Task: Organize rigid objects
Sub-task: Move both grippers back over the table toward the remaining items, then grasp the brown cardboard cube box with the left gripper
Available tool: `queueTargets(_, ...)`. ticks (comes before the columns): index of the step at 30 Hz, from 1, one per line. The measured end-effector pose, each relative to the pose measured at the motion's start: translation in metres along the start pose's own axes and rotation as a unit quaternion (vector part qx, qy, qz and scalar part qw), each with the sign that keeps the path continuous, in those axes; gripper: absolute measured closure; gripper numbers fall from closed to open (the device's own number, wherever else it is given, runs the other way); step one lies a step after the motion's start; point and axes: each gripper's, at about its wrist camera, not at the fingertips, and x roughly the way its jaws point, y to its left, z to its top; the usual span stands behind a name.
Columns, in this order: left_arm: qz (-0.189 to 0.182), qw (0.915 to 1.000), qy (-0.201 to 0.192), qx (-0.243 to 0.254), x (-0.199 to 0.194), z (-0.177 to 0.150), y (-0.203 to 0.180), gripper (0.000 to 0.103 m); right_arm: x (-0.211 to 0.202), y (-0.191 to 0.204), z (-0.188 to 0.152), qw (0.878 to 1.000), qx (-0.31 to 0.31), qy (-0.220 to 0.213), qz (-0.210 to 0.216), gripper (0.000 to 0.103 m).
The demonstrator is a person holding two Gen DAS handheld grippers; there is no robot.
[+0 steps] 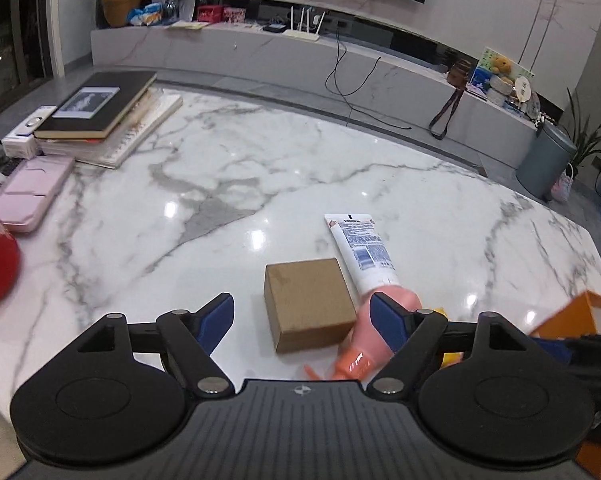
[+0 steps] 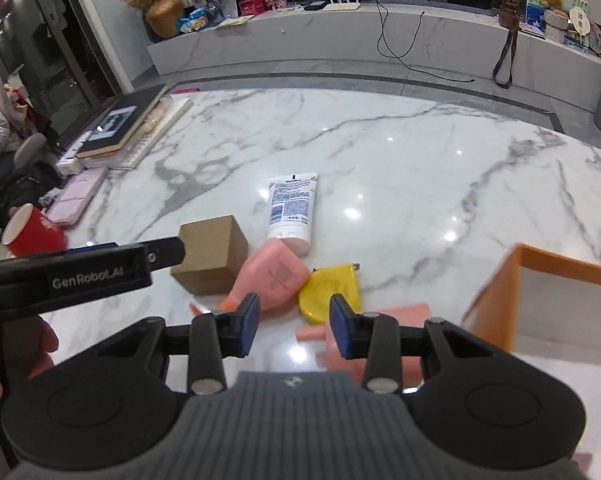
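Marble-topped desk (image 2: 400, 152) carrying a loose cluster: brown cardboard box (image 2: 210, 256), white lotion tube (image 2: 292, 208), pink plastic bottle (image 2: 274, 276), yellow round tape measure (image 2: 330, 292). Orange open box (image 2: 496, 300) waiting at 3 o'clock, apparently the bin, contents unseen. Left hand-held gripper (image 1: 302, 320) hovering spread, holding nothing; right hand-held gripper (image 2: 294, 326) likewise parted, empty. Sorting seemingly barely begun.

Bright ceiling glare, blurred fisheye edges
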Motion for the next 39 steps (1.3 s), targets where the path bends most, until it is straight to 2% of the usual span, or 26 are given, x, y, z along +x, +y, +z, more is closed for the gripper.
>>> queueTargets(3, 0.012, 0.9998, 0.008, -0.01, 0.021, 0.001, 0.002, 0.012, 0.015, -0.002, 0.003, 1.0, 0.003, 0.003, -0.003, 0.065)
queueTargets(9, 0.005, 0.9993, 0.033, -0.016, 0.051, -0.003, 0.0, 0.011, 0.032, -0.002, 0.009, 1.0, 0.004, 0.002, -0.003, 0.064)
queueTargets(13, 0.004, 0.9997, 0.023, -0.012, 0.053, -0.003, 0.0, 0.01, 0.039, 0.001, 0.011, 1.0, -0.003, -0.004, -0.007, 0.065)
queueTargets(15, -0.007, 0.9997, 0.024, -0.007, 0.053, -0.001, 0.003, 0.013, 0.042, 0.001, 0.011, 1.0, -0.001, -0.002, -0.005, 0.065)
queueTargets(17, -0.021, 0.9993, 0.031, -0.003, 0.052, 0.001, 0.007, 0.023, 0.044, 0.001, 0.01, 1.0, 0.001, 0.0, -0.004, 0.065)
queueTargets(20, -0.013, 0.9989, 0.045, 0.005, 0.045, 0.001, 0.01, 0.029, 0.044, 0.006, 0.008, 1.0, 0.002, -0.004, 0.0, 0.065)
queueTargets(23, -0.01, 0.9983, 0.056, 0.011, 0.039, -0.004, 0.022, 0.028, 0.044, 0.011, 0.006, 1.0, 0.003, -0.008, 0.001, 0.062)
queueTargets(26, -0.033, 0.9985, 0.041, 0.014, 0.036, -0.007, 0.031, 0.027, 0.048, 0.017, 0.004, 1.0, 0.018, -0.004, 0.001, 0.053)
queueTargets(33, -0.06, 0.9942, -0.002, 0.089, 0.043, -0.007, 0.037, 0.016, 0.059, 0.019, 0.0, 0.999, 0.034, -0.004, -0.017, 0.051)
queueTargets(36, -0.078, 0.9929, -0.013, 0.089, 0.047, -0.009, 0.042, 0.016, 0.063, 0.018, 0.0, 0.999, 0.041, -0.005, -0.013, 0.051)
queueTargets(39, -0.1, 0.9921, -0.006, 0.077, 0.053, -0.009, 0.05, 0.016, 0.065, 0.019, -0.001, 0.999, 0.036, -0.013, -0.009, 0.05)
